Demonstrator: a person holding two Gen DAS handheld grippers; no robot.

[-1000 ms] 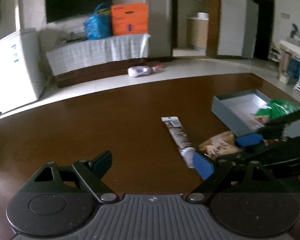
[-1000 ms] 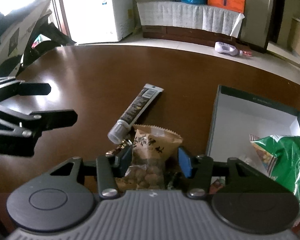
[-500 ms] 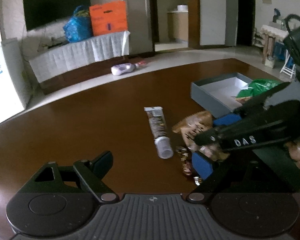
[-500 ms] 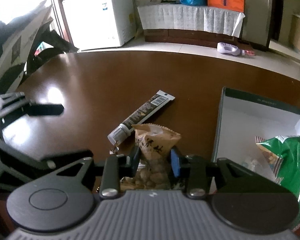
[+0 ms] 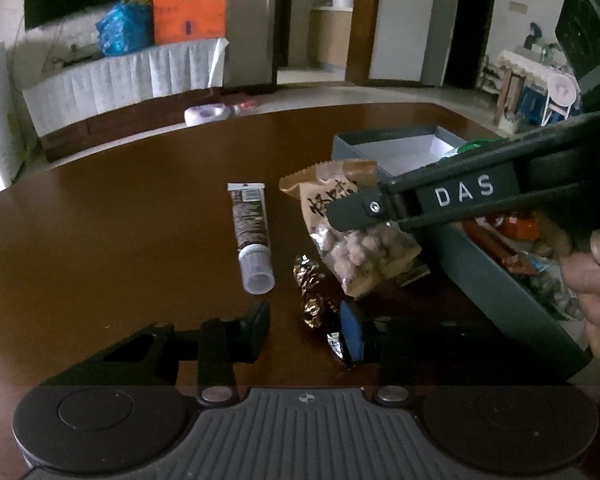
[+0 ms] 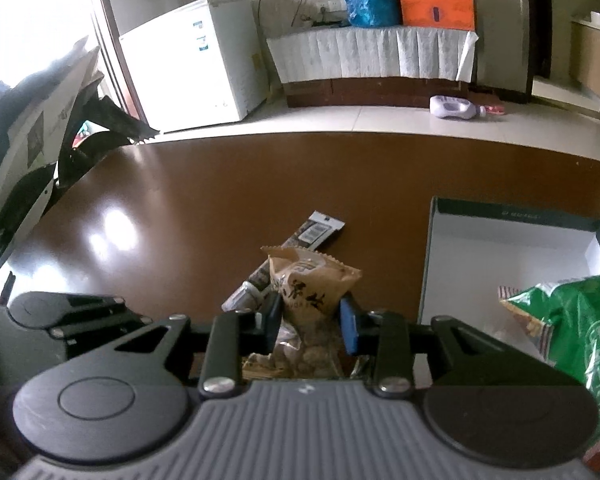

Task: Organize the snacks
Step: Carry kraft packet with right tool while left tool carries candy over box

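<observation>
My right tongs [image 6: 309, 322] grip a brown nut packet [image 6: 309, 280] just above the tabletop [image 6: 204, 200], beside the grey box [image 6: 512, 216]. My left tongs [image 5: 305, 330] are closing around a gold-foil candy [image 5: 311, 290] lying near a tube [image 5: 252, 232].

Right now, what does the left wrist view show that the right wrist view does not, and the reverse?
Only the left wrist view shows the gold-foil snack between the closing left gripper, pads not yet pressing it. Only the right wrist view shows the white freezer. Both show the brown nut bag clamped in the right gripper, the tube and the grey box.
</observation>
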